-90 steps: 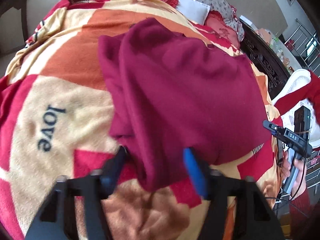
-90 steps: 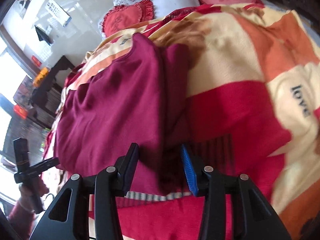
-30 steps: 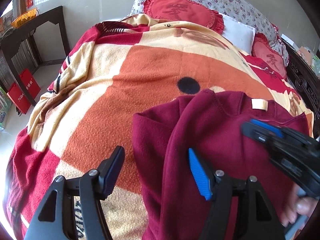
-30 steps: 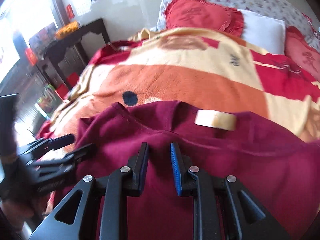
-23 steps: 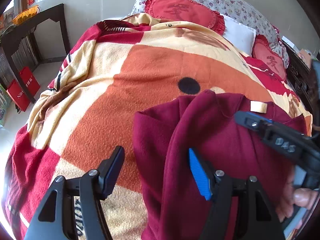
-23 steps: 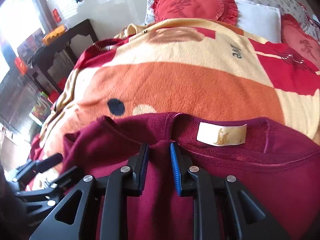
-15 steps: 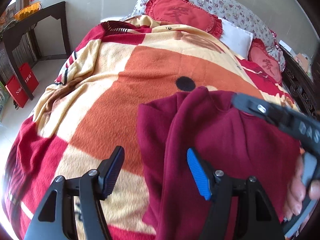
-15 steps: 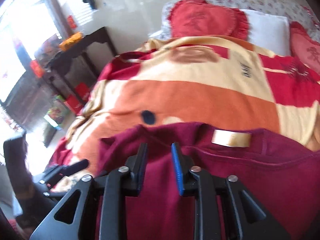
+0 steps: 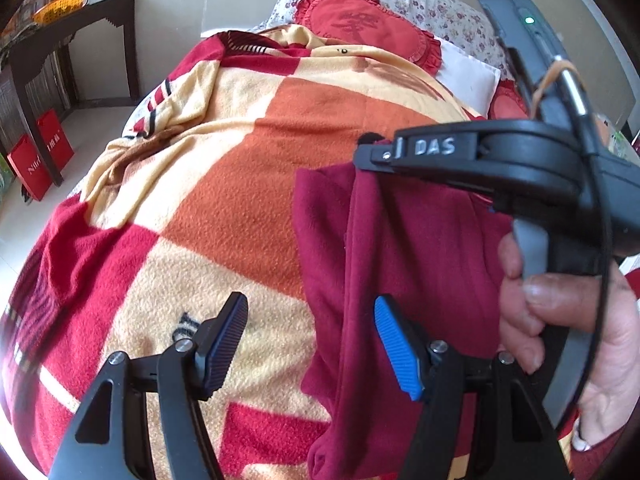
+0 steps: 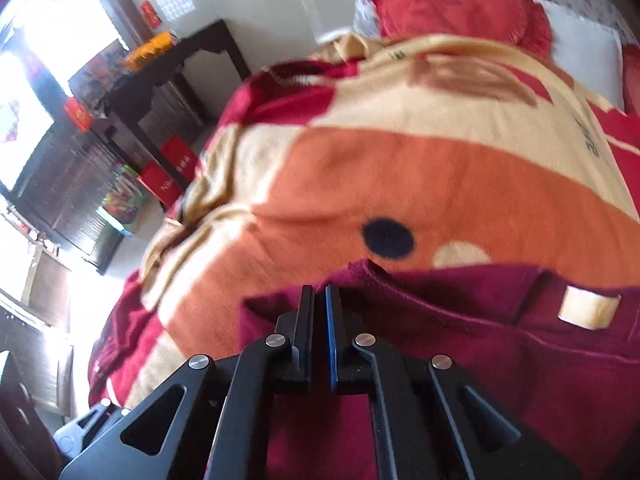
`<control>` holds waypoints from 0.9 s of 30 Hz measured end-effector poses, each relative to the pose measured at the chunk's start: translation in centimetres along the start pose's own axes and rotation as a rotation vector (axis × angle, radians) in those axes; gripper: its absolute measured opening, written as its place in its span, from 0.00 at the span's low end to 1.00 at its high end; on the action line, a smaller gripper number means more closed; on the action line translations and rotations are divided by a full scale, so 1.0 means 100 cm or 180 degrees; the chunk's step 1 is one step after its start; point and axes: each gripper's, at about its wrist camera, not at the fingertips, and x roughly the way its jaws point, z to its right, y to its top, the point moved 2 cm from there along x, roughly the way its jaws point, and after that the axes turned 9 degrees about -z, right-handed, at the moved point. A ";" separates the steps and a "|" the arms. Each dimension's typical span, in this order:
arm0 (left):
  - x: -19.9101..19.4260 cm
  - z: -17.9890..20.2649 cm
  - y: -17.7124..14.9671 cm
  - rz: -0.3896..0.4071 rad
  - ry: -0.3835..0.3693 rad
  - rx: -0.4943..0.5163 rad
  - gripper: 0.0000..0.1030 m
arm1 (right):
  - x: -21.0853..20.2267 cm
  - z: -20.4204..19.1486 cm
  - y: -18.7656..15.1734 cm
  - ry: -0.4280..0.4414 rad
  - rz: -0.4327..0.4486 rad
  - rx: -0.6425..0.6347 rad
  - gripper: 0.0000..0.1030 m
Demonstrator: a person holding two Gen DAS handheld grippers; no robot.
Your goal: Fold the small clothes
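A maroon sweater [image 9: 420,248] lies on a bed's patterned blanket [image 9: 240,200], its left side folded over itself. Its cream neck label [image 10: 588,308] shows in the right wrist view. My left gripper [image 9: 310,344] is open and straddles the sweater's left edge: one pad is over the sweater [image 10: 460,340], the other over bare blanket. My right gripper [image 10: 320,292] is shut, its tips at the sweater's upper left corner. Cloth between its jaws does not show. In the left wrist view the right gripper [image 9: 362,152] comes in from the right, held by a hand [image 9: 560,320].
Red heart-shaped cushions [image 9: 360,24] and a white pillow [image 9: 468,76] lie at the head of the bed. A dark wooden table [image 9: 60,32] stands left of the bed, with red paper bags [image 9: 40,160] on the floor beneath it.
The right gripper has slid left along the sweater's neck edge to its upper left corner and its jaws have come together. The left gripper has drifted slightly and stayed open. The sweater has not shifted.
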 end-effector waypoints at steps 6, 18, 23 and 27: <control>0.005 -0.003 -0.001 -0.0052 -0.0053 -0.0097 0.68 | 0.026 0.005 -0.002 -0.0027 -0.0198 0.0010 0.00; 0.005 -0.001 -0.003 -0.0034 -0.0033 -0.0100 0.69 | -0.079 0.082 -0.061 -0.0565 0.0390 0.0204 0.05; 0.009 0.003 -0.003 -0.0039 -0.0003 -0.0099 0.70 | -0.067 0.145 -0.073 -0.0964 0.0202 0.0606 0.05; 0.010 0.003 -0.002 -0.0065 0.0003 -0.0111 0.73 | -0.064 0.145 -0.069 -0.0911 0.0200 0.0702 0.09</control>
